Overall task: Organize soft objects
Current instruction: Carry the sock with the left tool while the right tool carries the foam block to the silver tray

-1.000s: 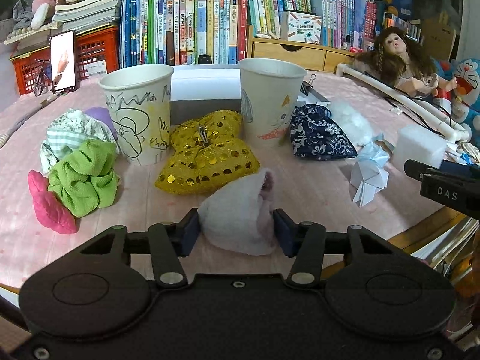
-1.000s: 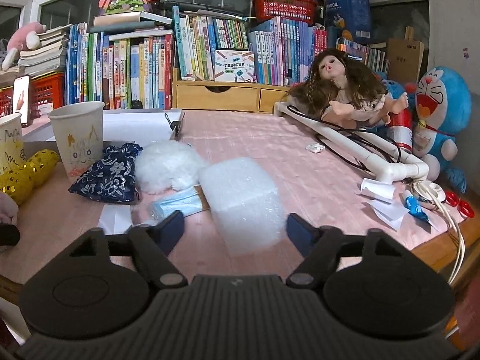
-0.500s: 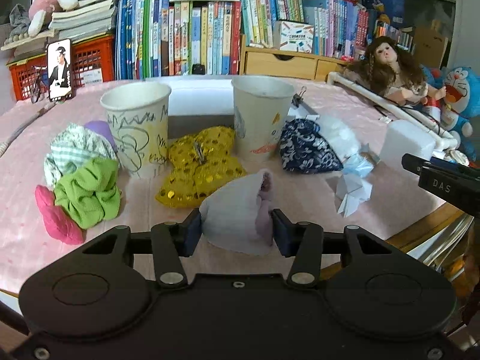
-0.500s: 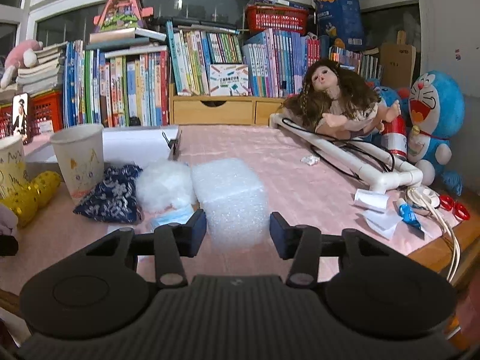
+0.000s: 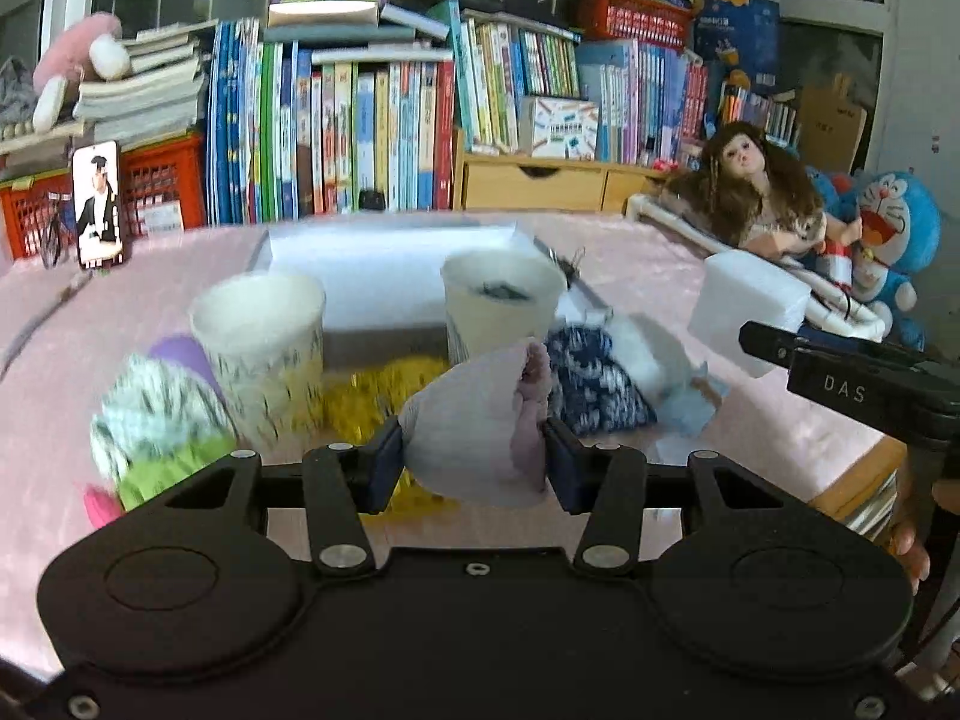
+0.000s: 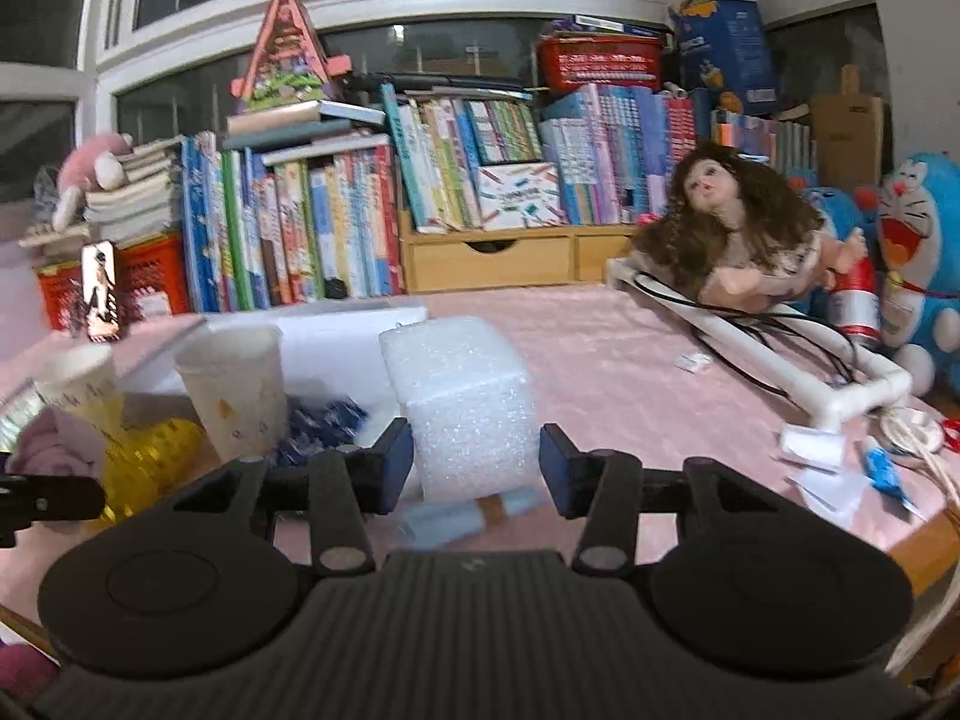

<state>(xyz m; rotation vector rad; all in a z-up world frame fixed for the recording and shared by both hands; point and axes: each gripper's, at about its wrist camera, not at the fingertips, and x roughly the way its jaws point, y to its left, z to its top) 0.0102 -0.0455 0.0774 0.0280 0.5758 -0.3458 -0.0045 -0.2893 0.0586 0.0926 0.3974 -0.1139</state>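
My left gripper (image 5: 473,465) is shut on a pale lilac-white soft pouch (image 5: 474,426), lifted above the pink table (image 5: 690,276). Behind it stand two paper cups (image 5: 261,348) (image 5: 498,306) in front of a white box (image 5: 384,264). My right gripper (image 6: 476,468) is shut on a white foam block (image 6: 465,402), also raised off the table; that block (image 5: 747,306) and the right gripper's finger (image 5: 840,372) show at the right of the left wrist view. A yellow sequin bow (image 5: 366,399), a navy floral pouch (image 5: 594,384), white stuffing (image 5: 648,348) and a green scrunchie (image 5: 174,462) lie on the table.
Rows of books (image 6: 336,222) and wooden drawers (image 6: 492,258) line the back. A doll (image 6: 732,234) on white piping (image 6: 840,384) and a blue plush toy (image 6: 918,276) are at the right. A phone (image 5: 96,210) stands at the left. Paper scraps (image 6: 822,462) lie near the right edge.
The right jaws closed onto the foam block and lifted it. The left gripper rose with the pouch in its grip, so the table items sit lower in view.
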